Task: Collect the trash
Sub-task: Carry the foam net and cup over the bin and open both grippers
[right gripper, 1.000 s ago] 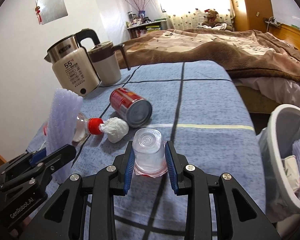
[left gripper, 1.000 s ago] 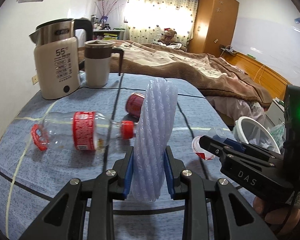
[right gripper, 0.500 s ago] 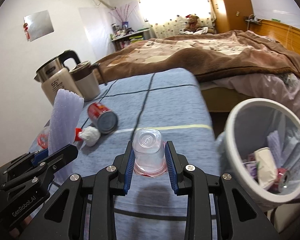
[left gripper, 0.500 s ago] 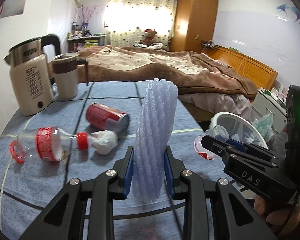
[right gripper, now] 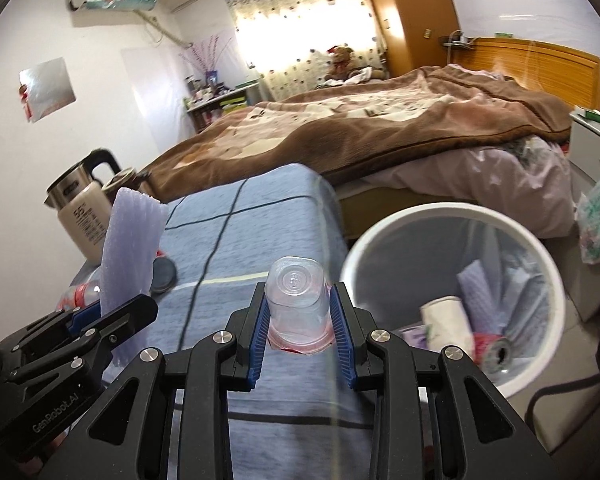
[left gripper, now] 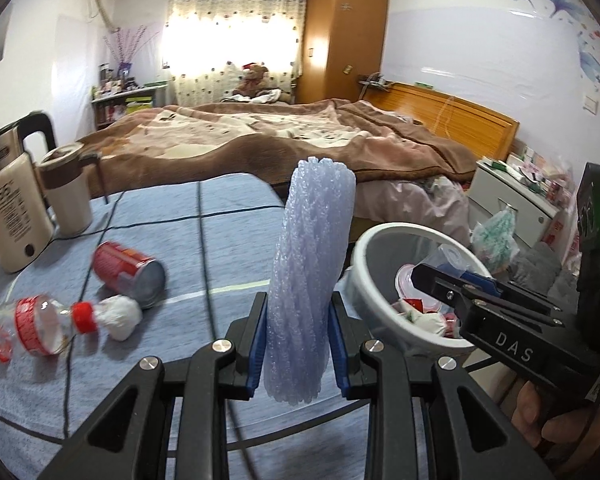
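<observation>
Left wrist: left gripper (left gripper: 298, 350) pinching a ribbed, pale-lilac foam net sleeve (left gripper: 310, 276), standing upright between the blue ridged pads. On the blue checked tablecloth (left gripper: 236, 240): red metal can (left gripper: 130, 268) on its side, crumpled white tissue wad (left gripper: 120, 316) touching the red cap of a clear plastic bottle (left gripper: 40, 326) lying flat. Cream kettle (left gripper: 8, 208) and lidded mug (left gripper: 66, 192) at far left. Round white bin (left gripper: 384, 276) just beyond the table edge, part-filled with wrappers; right gripper reaches over its rim. Right wrist: right gripper (right gripper: 300, 326) clamped on a clear, soft-cornered plastic cup (right gripper: 296, 296), upside down, red residue at the rim. Bin (right gripper: 452, 216) to its right holds a paper roll, foam and a can. Left gripper (right gripper: 88, 328) with foam sleeve (right gripper: 130, 248) at left.
</observation>
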`<move>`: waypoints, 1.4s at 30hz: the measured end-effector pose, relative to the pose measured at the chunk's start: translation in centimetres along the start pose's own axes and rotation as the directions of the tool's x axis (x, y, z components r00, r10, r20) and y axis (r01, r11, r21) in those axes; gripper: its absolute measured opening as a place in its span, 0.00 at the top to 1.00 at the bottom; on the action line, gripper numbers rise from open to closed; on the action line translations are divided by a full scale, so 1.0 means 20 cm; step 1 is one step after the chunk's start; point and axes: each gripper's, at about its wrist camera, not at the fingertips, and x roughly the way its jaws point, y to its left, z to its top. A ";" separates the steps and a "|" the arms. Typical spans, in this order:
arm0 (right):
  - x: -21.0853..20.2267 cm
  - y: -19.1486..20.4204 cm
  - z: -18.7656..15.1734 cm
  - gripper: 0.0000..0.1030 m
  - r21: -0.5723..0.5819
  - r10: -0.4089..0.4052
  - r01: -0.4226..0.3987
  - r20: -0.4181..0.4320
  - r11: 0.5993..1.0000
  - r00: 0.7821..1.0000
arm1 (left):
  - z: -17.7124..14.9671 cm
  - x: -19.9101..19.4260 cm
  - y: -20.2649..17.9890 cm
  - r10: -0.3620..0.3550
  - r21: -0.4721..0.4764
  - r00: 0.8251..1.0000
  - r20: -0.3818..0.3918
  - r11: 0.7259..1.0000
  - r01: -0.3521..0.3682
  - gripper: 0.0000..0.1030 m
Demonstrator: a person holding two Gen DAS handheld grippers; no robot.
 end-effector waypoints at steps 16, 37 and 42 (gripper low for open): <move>-0.10 -0.43 0.07 0.70 0.096 -0.119 0.117 0.006 0.988 0.993 | 0.08 0.19 -0.40 -0.122 0.079 0.992 -0.036 0.989 0.124 0.71; 0.06 -0.72 0.05 0.69 0.088 -0.228 0.236 -0.088 0.968 0.970 | 0.08 0.43 -0.59 -0.130 0.093 0.982 -0.137 0.985 0.143 0.70; 0.07 -0.73 0.04 0.66 0.091 -0.238 0.247 -0.101 0.965 0.966 | 0.09 0.43 -0.60 -0.141 0.083 0.981 -0.130 0.985 0.152 0.48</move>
